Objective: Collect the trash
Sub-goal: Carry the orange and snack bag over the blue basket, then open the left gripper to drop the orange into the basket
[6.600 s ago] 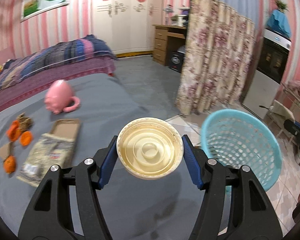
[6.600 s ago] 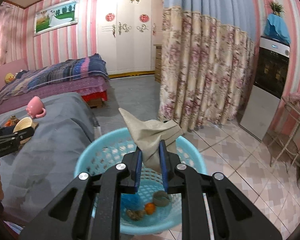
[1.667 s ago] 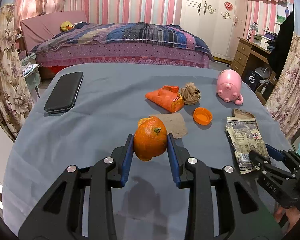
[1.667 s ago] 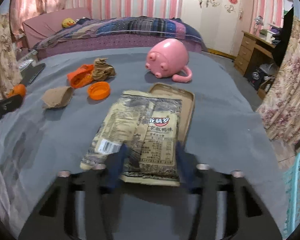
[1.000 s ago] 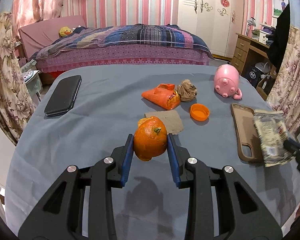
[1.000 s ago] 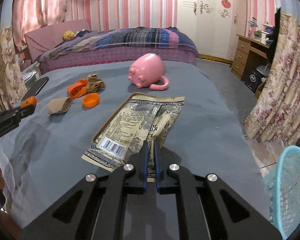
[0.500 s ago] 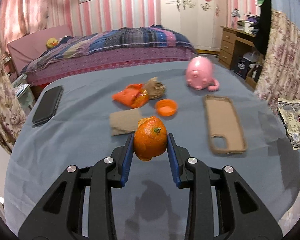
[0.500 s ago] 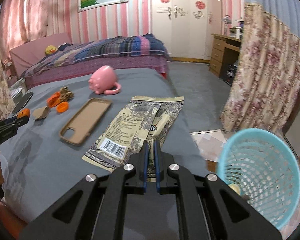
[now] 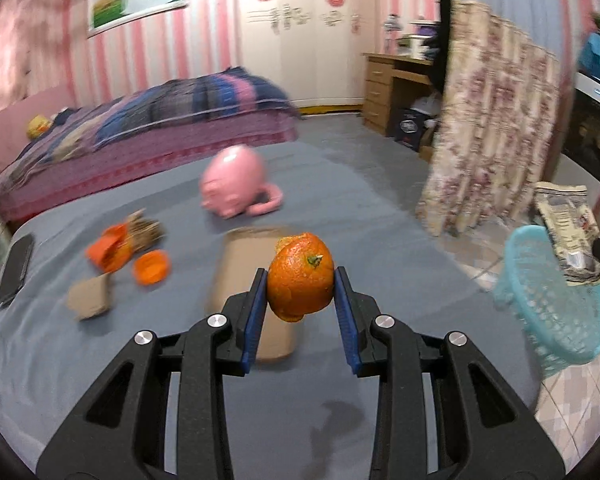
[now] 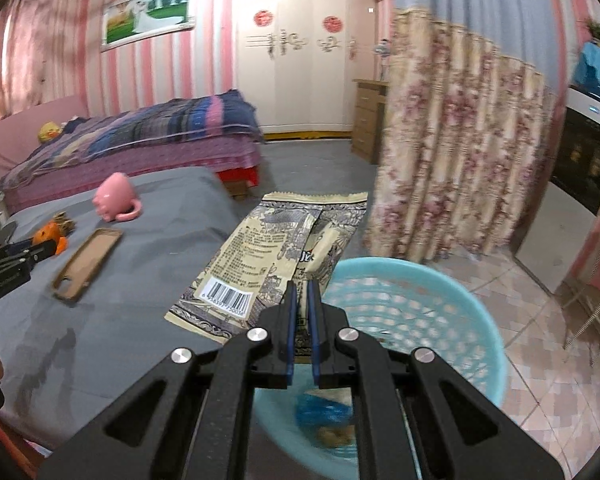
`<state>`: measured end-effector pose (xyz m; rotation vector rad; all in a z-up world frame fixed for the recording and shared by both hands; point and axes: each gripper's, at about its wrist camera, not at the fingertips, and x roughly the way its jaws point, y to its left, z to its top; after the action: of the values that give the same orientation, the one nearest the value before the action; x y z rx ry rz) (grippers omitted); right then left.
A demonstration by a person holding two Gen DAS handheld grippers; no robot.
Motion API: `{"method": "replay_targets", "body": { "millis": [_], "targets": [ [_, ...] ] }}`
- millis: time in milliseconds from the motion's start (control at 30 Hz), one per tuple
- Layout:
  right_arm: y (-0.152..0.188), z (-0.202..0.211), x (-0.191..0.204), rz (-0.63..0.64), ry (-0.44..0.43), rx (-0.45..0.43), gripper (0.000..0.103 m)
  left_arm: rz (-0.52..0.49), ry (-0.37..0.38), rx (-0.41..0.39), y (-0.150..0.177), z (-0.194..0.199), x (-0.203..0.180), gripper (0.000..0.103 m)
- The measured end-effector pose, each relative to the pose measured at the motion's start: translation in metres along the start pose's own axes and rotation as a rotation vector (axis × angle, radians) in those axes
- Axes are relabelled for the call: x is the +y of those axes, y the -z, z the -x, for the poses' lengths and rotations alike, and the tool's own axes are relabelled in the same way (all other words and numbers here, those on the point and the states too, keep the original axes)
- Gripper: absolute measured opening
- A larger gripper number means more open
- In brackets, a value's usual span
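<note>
Both claws swung basketward: left claw [image 9: 301, 293] clamps orange [image 9: 301, 276]; right claw [image 10: 302, 300] pinches wrapper [image 10: 268, 264] over basket [image 10: 452, 300] rim.

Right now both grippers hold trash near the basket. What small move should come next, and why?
Probably open the right gripper: its jaws pinch the snack wrapper, which already hangs partly over the rim of the blue basket. The left gripper, clamping the orange peel, is above the grey table, so it should follow after.
</note>
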<state>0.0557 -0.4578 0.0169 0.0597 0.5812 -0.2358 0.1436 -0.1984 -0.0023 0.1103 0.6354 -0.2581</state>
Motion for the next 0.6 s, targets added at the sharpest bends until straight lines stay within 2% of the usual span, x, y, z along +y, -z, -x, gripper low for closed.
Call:
{"method": "replay_targets", "body": {
  "millis": [267, 600],
  "targets": [
    [0.01, 0.007, -0.05, -0.054, 0.086, -0.001, 0.006, -0.101, 0.136, -0.006, -0.013, -0.006, -0.095, 0.032],
    [0.028, 0.011, -0.098, -0.114, 0.174, 0.005, 0.006, -0.199, 0.261, 0.02, -0.007, -0.017, -0.178, 0.032]
  ]
}}
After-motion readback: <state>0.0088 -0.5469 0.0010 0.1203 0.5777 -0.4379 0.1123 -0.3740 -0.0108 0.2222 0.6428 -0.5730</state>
